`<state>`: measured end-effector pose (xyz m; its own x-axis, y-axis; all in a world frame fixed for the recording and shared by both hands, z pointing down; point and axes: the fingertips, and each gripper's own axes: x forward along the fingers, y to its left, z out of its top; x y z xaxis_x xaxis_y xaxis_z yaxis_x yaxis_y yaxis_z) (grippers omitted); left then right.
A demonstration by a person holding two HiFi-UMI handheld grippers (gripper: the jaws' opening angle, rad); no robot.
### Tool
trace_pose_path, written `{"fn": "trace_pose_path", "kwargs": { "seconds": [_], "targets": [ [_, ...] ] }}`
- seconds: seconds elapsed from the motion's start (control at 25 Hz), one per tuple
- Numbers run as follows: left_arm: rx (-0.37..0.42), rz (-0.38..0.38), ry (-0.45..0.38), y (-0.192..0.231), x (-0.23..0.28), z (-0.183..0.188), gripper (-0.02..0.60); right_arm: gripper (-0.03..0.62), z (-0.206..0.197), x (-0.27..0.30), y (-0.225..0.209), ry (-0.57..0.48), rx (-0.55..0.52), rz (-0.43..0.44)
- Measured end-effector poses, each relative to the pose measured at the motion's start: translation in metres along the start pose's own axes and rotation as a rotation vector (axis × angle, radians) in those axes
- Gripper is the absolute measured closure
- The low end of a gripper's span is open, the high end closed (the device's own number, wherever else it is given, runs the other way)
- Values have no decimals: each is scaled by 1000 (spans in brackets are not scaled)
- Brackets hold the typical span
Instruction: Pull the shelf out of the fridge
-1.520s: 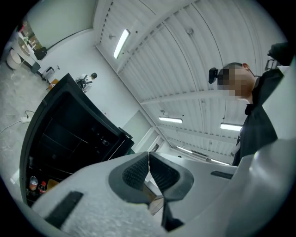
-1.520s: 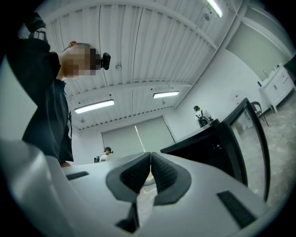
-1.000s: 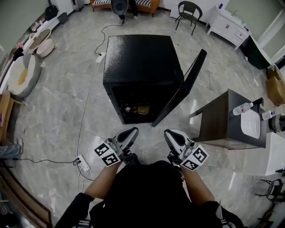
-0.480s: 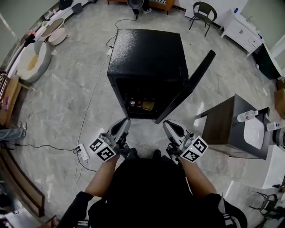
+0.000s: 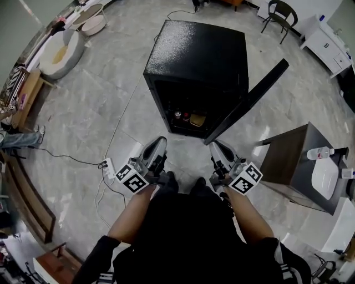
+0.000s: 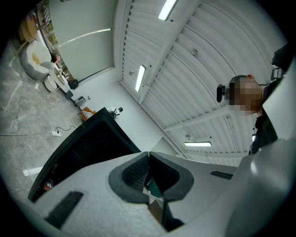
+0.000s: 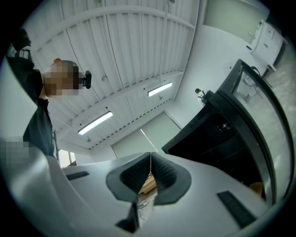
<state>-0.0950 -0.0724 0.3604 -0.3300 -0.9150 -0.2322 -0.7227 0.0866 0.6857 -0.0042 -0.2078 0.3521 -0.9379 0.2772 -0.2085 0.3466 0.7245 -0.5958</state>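
The small black fridge (image 5: 197, 55) stands on the floor ahead of me, its door (image 5: 249, 97) swung open to the right. Its dark inside holds two small bottles (image 5: 182, 116) and a yellow item (image 5: 198, 119); I cannot make out the shelf itself. My left gripper (image 5: 160, 141) and right gripper (image 5: 214, 146) hover side by side short of the opening, both shut and empty. In the left gripper view the pads (image 6: 148, 156) meet, with the fridge (image 6: 88, 143) beyond. The right gripper view shows its pads (image 7: 150, 159) closed, and the fridge (image 7: 217, 139) to the right.
A power strip (image 5: 108, 166) with a cable lies on the floor by my left gripper. A wooden side table (image 5: 288, 158) with a bottle (image 5: 321, 152) stands right of the door. White basins (image 5: 58, 52) sit at the far left, a chair (image 5: 280, 11) behind the fridge.
The head view has swung, so the fridge now sits further right and nearer. Both grippers have dropped a little and tilted; both stay shut and empty.
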Motion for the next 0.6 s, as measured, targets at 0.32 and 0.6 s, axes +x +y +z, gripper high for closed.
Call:
{"fn": "trace_pose_path", "kwargs": {
  "seconds": [0.32,0.6],
  "targets": [
    [-164,58,-73,26,-8,-4,558,568,-9,-22,-28,-89,192,-107],
    [-334,129,-140,67,-15,-12,558,568,-38,-31,-67,-133,314,-223]
  ]
}}
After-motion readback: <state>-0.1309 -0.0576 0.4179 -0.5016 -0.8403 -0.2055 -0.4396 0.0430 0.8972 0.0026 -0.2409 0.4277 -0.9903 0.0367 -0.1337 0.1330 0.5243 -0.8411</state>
